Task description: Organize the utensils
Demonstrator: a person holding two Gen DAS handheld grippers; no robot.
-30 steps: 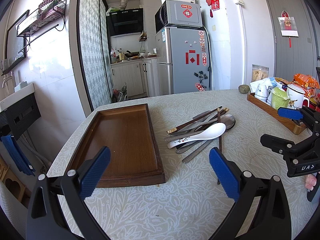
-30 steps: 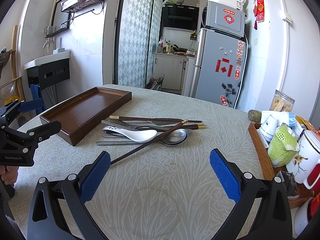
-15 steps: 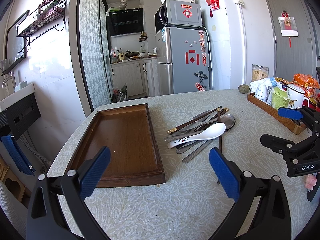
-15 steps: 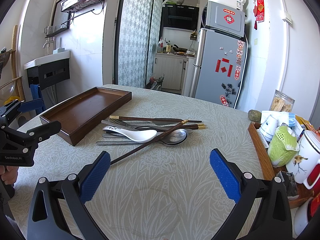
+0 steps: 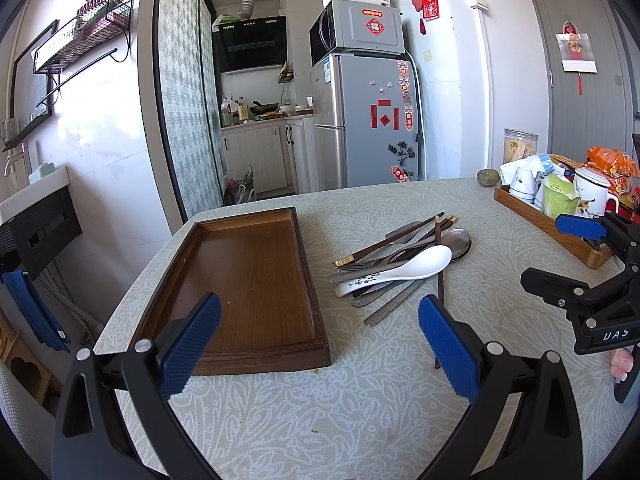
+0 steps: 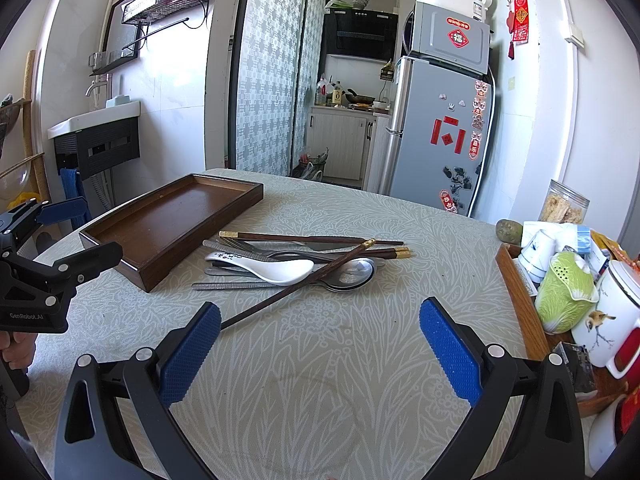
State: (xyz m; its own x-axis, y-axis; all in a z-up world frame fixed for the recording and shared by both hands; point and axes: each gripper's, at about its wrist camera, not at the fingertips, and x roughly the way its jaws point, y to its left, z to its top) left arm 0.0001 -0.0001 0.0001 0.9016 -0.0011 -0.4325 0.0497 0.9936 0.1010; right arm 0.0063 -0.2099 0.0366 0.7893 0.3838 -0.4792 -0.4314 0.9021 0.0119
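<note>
A pile of utensils lies mid-table: a white ceramic spoon (image 5: 400,270) (image 6: 272,268), dark wooden chopsticks (image 5: 388,240) (image 6: 304,238), a metal spoon (image 5: 460,240) (image 6: 356,272) and a fork and knives under them. A dark wooden tray (image 5: 248,280) (image 6: 176,220) sits empty to the left of the pile. My left gripper (image 5: 318,340) hovers open over the tray's near right corner. My right gripper (image 6: 320,344) is open too, above the cloth in front of the pile. Neither holds anything.
A lighter wooden tray (image 6: 520,304) (image 5: 548,226) with cups, a green pot (image 6: 564,288) and a white mug (image 6: 612,320) stands on the table's right side. A jar (image 6: 564,206) and a stone (image 6: 508,230) sit behind it. A fridge (image 5: 372,120) stands beyond the table.
</note>
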